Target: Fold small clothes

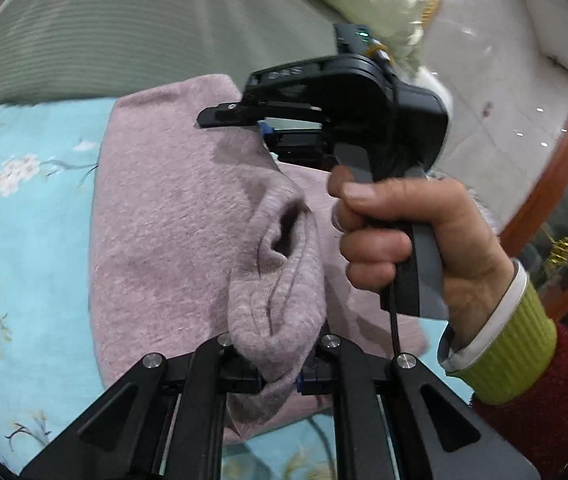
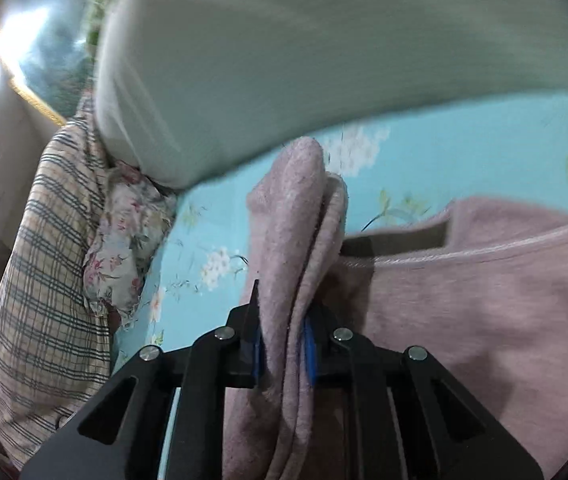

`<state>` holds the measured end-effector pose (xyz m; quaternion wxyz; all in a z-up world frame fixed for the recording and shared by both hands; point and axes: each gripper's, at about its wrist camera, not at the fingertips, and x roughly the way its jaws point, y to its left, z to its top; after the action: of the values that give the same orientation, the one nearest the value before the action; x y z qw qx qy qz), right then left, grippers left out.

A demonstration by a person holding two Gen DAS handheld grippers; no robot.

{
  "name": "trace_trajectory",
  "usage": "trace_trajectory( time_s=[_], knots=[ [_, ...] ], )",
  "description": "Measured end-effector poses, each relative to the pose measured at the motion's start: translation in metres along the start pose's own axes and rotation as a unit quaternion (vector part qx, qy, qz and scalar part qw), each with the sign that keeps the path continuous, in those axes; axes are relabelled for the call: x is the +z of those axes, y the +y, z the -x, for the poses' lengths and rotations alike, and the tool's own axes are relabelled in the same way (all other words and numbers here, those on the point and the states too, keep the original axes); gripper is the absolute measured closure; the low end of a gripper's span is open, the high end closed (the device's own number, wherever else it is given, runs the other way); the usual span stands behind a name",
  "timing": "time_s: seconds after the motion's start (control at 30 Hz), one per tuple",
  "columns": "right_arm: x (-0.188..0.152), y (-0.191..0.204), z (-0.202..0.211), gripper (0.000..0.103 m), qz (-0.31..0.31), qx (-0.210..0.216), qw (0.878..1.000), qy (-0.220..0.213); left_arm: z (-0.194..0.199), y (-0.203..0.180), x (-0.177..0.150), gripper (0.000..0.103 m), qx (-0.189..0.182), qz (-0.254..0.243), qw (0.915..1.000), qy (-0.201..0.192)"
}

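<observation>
Pink knit garment [image 1: 164,216] on floral sheet [image 1: 24,184]; left gripper [image 1: 280,380] and right gripper [image 2: 284,352] each clamped on a bunched fold.

Two grippers [image 1: 280,380] are counted, one hand [image 1: 423,240] seen on the far one. One pink garment [image 1: 164,220] is pinched ahead of both, one floral sheet [image 1: 24,200] beneath, two pillows [image 2: 52,280] beyond.
</observation>
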<state>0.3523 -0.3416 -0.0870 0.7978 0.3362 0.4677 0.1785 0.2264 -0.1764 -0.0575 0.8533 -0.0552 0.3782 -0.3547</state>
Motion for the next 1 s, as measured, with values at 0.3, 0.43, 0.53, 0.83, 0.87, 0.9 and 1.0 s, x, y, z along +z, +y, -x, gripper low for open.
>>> trace_trajectory(
  time_s=[0.3,0.43,0.53,0.83,0.87,0.9,1.0],
  knots=[
    [-0.018,-0.087,0.074,0.086,-0.062,-0.068,0.995,-0.029,-0.047,-0.059,-0.011,0.094,-0.059,-0.021,0.9972,0.042],
    [-0.027,-0.109,0.080,0.086,-0.080,-0.076,0.993,-0.030,-0.065,-0.077,-0.014,0.094,-0.062,-0.039,0.9954,0.062],
    [-0.031,-0.116,0.079,0.086,-0.080,-0.081,0.993,-0.032,-0.074,-0.080,-0.013,0.094,-0.056,-0.046,0.9947,0.072],
    [-0.038,-0.121,0.072,0.086,-0.081,-0.096,0.991,-0.042,-0.096,-0.073,0.003,0.093,-0.053,-0.021,0.9943,0.090],
    [-0.038,-0.116,0.077,0.086,-0.077,-0.101,0.990,-0.055,-0.093,-0.072,0.003,0.093,-0.054,-0.024,0.9944,0.087],
    [-0.037,-0.111,0.082,0.086,-0.070,-0.102,0.990,-0.065,-0.089,-0.071,-0.001,0.093,-0.056,-0.028,0.9946,0.084],
    [-0.035,-0.106,0.081,0.086,-0.056,-0.134,0.988,-0.061,-0.085,-0.073,-0.004,0.093,-0.061,-0.042,0.9941,0.080]
  ],
)
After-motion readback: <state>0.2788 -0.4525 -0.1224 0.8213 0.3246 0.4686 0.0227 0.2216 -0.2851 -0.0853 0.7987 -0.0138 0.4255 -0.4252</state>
